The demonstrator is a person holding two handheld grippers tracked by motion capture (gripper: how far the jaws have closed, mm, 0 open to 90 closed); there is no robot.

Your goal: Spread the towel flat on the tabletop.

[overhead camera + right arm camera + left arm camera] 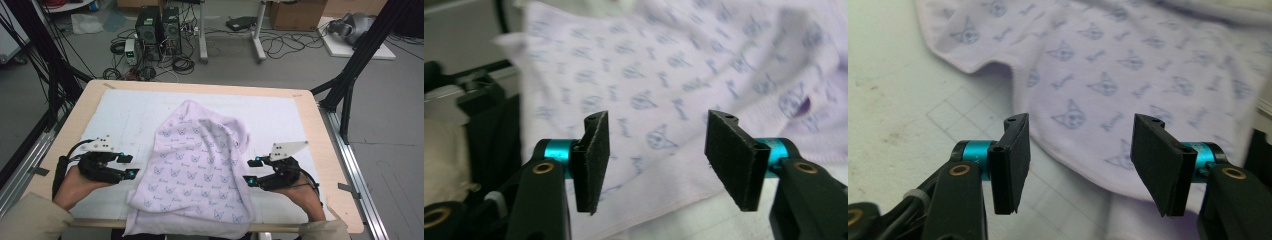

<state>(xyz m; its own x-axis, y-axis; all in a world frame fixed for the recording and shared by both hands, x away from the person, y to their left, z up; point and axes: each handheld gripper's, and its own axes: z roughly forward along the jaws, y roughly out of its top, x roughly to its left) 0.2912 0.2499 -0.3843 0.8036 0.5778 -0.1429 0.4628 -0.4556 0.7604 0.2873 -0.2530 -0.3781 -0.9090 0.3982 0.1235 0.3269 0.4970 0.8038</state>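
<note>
High view: towel (pixel 192 167), lilac w/ small cat-face print, lies rumpled mid-table on white mat (pixel 120 117). Near edge hangs over front of table (pixel 327 150); far part bunched into a rounded peak, right side wrinkled. No neat crease visible, so folding looks barely begun, if at all.

Left gripper (pixel 127 166) sits at towel's left edge, jaws apart, nothing between them. Right gripper (pixel 252 171) mirrors it at right edge, jaws also apart, empty. Both low, near the cloth; contact can't be told from above.

Left gripper view: gripper (pixel 1078 160) open wide, towel edge (pixel 1083 90) runs just beyond the pads, mat grid lines below. Cloth not pinched.

Right gripper view: gripper (pixel 654 160) open too, towel (pixel 684 70) spread ahead, hem crossing under the gap. No grab yet.

Judgement: approx. at start. Done: grippers lined up either side. Left: pinch both edges, lift, flatten, fold. All main work appears ahead. Overhang at front may drag when lifted.
</note>
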